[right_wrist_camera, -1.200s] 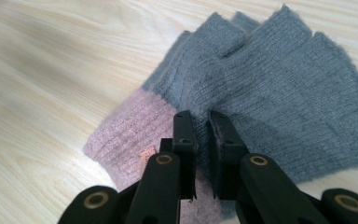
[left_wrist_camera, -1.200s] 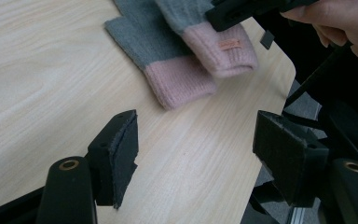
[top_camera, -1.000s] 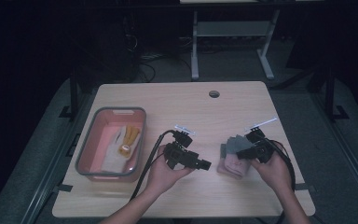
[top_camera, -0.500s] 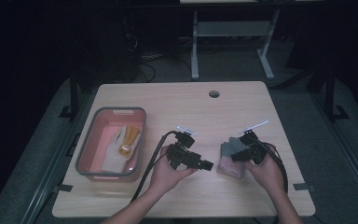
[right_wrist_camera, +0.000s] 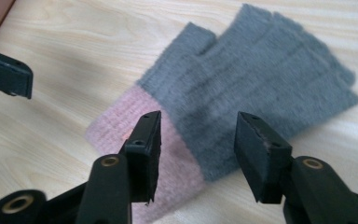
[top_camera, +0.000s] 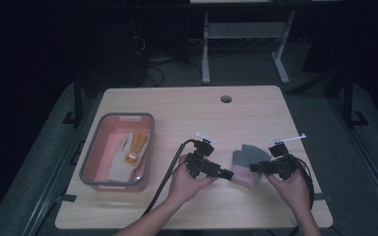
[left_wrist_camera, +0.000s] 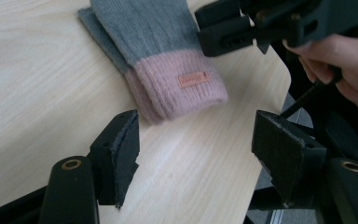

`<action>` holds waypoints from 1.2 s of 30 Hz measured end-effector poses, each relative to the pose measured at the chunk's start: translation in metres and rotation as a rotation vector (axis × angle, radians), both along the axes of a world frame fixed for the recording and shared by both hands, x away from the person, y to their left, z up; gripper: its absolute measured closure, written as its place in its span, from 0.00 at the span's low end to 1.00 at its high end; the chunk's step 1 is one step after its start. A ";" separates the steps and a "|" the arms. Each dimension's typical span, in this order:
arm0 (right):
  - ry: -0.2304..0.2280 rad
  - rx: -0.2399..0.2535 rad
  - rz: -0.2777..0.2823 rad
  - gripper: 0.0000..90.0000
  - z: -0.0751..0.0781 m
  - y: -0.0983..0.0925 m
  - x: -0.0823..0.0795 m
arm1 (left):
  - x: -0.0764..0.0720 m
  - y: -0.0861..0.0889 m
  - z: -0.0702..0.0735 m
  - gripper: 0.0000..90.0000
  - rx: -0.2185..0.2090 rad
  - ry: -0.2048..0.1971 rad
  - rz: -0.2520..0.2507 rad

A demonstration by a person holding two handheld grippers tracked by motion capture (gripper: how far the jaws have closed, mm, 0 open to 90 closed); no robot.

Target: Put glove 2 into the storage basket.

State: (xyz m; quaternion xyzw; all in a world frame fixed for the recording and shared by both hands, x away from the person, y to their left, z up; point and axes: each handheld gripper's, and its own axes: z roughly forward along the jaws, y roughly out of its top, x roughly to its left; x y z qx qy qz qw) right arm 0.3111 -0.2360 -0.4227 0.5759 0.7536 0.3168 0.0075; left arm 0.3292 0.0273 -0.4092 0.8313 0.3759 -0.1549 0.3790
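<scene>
From the high view, a grey-and-pink glove [top_camera: 246,166] is seen lying flat on the table [top_camera: 187,105], between the left gripper [top_camera: 228,174] and the right gripper [top_camera: 252,167]. A tub [top_camera: 89,155] stands well to the left.

In the left gripper view, the jaws are spread wide with nothing held; the cuff lies just beyond them.

In the right gripper view, the jaws have just been opening, poised over the glove [right_wrist_camera: 242,88] without pressing it.
</scene>
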 end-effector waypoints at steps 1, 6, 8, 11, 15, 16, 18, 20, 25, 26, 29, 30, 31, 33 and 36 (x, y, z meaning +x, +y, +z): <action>0.002 0.010 -0.010 0.55 -0.001 -0.002 -0.001 | 0.001 -0.002 -0.001 0.36 -0.003 0.003 0.005; -0.012 0.048 -0.041 0.53 -0.007 -0.009 -0.007 | 0.009 -0.009 -0.009 0.36 -0.006 0.024 0.026; -0.022 0.063 -0.045 0.51 -0.009 -0.012 -0.009 | 0.011 -0.012 -0.012 0.36 -0.006 0.031 0.035; -0.025 0.120 -0.068 0.51 -0.011 -0.019 -0.012 | 0.014 -0.017 -0.016 0.38 -0.026 0.048 0.058; -0.022 0.175 -0.097 0.51 -0.015 -0.029 -0.015 | 0.018 -0.022 -0.022 0.40 -0.018 0.059 0.061; -0.017 0.190 -0.107 0.51 -0.016 -0.031 -0.016 | 0.018 -0.024 -0.024 0.41 -0.023 0.063 0.069; -0.013 0.215 -0.121 0.51 -0.019 -0.035 -0.018 | 0.020 -0.026 -0.027 0.41 -0.022 0.064 0.070; -0.006 0.237 -0.131 0.52 -0.023 -0.038 -0.019 | 0.020 -0.029 -0.030 0.42 -0.024 0.069 0.077; 0.015 0.264 -0.143 0.52 -0.030 -0.040 -0.018 | 0.023 -0.033 -0.038 0.42 -0.014 0.090 0.069; 0.016 0.270 -0.143 0.52 -0.031 -0.040 -0.018 | 0.023 -0.034 -0.039 0.43 -0.017 0.100 0.080; 0.030 0.297 -0.148 0.53 -0.035 -0.039 -0.017 | 0.023 -0.037 -0.043 0.44 -0.012 0.113 0.079; 0.039 0.304 -0.150 0.53 -0.037 -0.039 -0.017 | 0.023 -0.037 -0.045 0.45 -0.003 0.113 0.076; 0.040 0.304 -0.151 0.53 -0.038 -0.039 -0.016 | 0.024 -0.037 -0.046 0.45 0.006 0.113 0.066; 0.042 0.301 -0.160 0.53 -0.039 -0.038 -0.016 | 0.023 -0.039 -0.048 0.46 0.003 0.128 0.068; 0.050 0.323 -0.180 0.54 -0.041 -0.040 -0.016 | 0.025 -0.038 -0.051 0.47 -0.004 0.144 0.071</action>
